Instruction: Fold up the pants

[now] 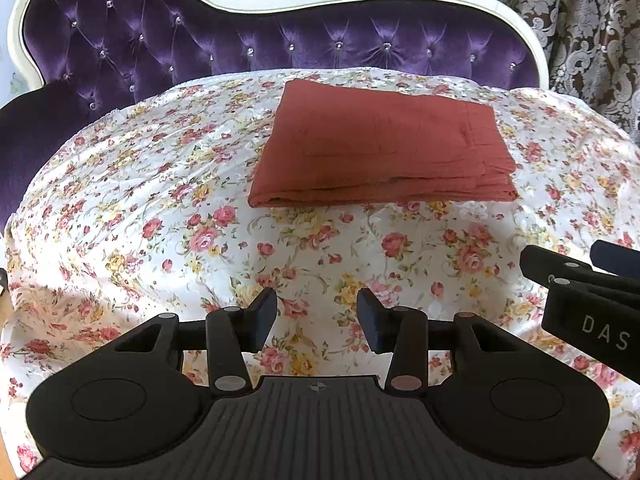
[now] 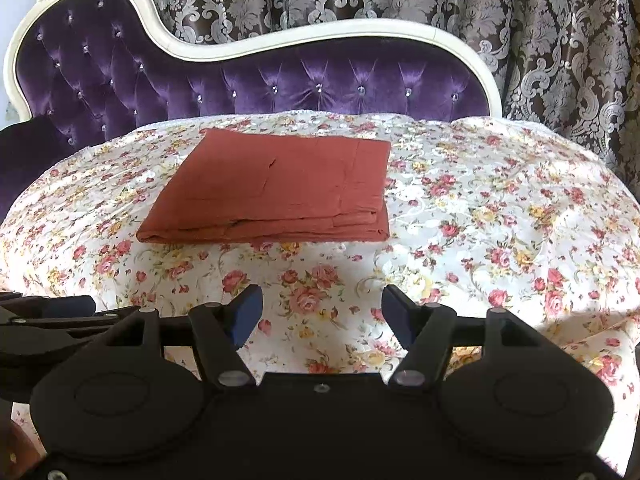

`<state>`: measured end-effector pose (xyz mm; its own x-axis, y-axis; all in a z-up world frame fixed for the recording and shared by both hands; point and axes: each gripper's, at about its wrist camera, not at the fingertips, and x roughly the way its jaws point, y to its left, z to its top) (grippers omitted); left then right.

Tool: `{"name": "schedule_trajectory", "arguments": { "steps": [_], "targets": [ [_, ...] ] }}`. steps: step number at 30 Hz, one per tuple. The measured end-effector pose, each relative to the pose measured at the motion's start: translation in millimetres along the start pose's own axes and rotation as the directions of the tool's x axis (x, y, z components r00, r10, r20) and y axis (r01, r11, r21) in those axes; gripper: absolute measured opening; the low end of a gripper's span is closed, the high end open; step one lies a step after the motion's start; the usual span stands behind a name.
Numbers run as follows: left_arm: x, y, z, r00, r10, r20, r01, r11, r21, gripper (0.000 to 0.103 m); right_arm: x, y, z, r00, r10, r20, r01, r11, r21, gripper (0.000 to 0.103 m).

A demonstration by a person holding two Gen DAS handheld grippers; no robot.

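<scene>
on the floral sheet rust-red pants lie folded flat; left gripper and right gripper spread, empty.

A purple tufted sofa with a cream curved frame is carrying everything here. A white floral sheet is lying spread over its seat, rumpling into soft folds and reaching up to the foot of the backrest. Rust-red pants, folded into a flat rectangle, are resting directly on the sheet, near the backrest, with stacked layers showing along the edge facing away from the backrest.
</scene>
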<state>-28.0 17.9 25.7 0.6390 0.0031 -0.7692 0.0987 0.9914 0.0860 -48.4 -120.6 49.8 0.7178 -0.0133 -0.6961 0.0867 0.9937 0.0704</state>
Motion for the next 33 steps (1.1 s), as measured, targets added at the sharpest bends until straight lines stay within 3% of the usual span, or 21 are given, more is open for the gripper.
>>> {"name": "schedule_trajectory", "arguments": {
  "steps": [33],
  "targets": [
    [13.1,-0.4,2.5,0.999,-0.012,-0.053,0.012,1.000,-0.006,0.043,14.3,3.8,0.8,0.999,0.012,-0.034,-0.012,1.000,0.008,0.069]
  ]
}}
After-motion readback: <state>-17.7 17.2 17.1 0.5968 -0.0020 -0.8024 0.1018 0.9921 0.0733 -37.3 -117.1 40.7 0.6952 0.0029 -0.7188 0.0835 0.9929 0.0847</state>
